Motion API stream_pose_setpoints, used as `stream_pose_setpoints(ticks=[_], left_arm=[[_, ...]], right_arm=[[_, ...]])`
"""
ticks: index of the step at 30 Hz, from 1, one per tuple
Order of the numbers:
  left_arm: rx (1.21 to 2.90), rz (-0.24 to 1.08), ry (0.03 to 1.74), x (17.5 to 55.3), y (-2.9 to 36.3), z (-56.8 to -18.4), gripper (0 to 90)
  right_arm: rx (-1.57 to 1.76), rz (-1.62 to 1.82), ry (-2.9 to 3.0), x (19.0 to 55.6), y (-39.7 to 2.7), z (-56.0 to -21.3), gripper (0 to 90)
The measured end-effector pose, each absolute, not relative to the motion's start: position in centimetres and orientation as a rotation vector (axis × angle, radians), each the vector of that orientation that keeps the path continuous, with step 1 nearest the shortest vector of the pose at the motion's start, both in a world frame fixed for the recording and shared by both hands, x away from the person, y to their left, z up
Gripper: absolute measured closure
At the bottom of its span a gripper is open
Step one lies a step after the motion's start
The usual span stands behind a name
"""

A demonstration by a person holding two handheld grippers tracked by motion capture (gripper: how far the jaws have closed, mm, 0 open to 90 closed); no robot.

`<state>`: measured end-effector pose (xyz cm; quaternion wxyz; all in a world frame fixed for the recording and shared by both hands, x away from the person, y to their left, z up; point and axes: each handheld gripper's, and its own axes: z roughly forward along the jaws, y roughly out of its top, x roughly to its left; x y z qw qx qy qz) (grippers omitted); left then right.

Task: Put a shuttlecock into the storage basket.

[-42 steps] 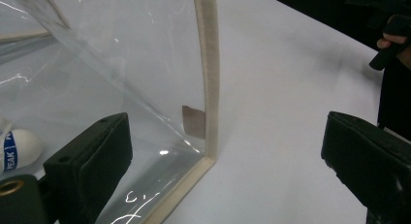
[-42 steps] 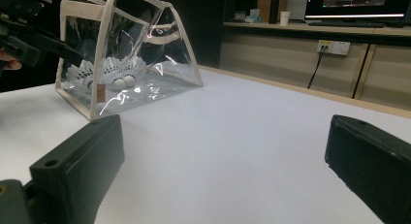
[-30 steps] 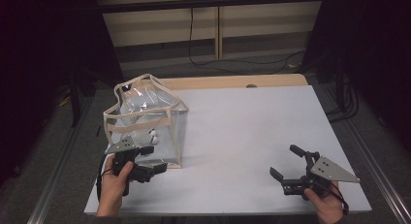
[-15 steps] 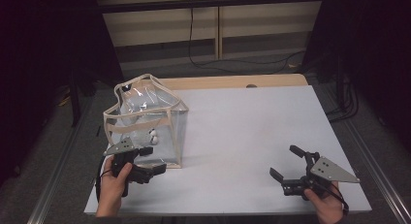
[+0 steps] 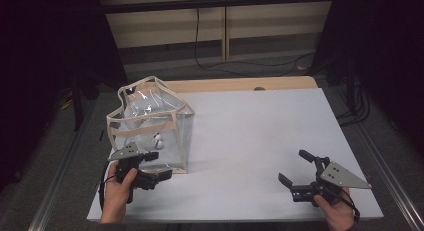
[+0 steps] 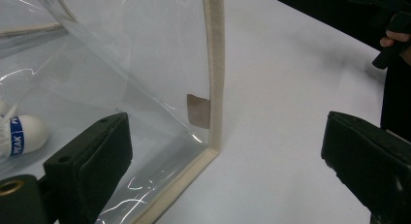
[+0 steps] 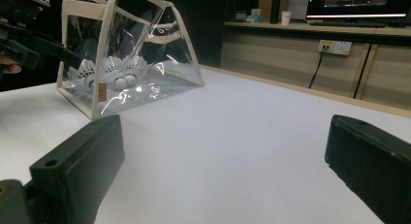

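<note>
— White table (image 5: 250,136), dim room. Moved lately?
— Barely. Left gripper (image 5: 150,167) crept nearer, jaws apart around clear bag (image 5: 150,126) corner at left edge; ready to pinch. Right gripper (image 5: 300,171) unchanged, agape, empty, well apart.

Right gripper (image 7: 223,170) jaws spread wide over the bare white table (image 7: 242,151), nothing between them. Clear bag (image 7: 127,49) with cream trim stands far left on the table, two shuttlecocks (image 7: 116,71) inside at its bottom. Other gripper (image 7: 29,40) pokes in at the left edge, just beside the bag. Wall socket (image 7: 335,47) and monitor (image 7: 357,2) behind.
</note>
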<state>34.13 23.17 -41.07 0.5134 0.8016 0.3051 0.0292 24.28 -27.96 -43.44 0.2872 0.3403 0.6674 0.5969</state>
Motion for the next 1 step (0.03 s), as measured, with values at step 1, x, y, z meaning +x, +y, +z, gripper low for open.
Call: stream_pose_setpoints(ticks=[1], left_arm=[[1.925,0.066,0.733,34.12,23.15,-41.09,4.4]], right_arm=[[0.909,1.595,1.783,24.27,-27.97,-43.45,0.2]])
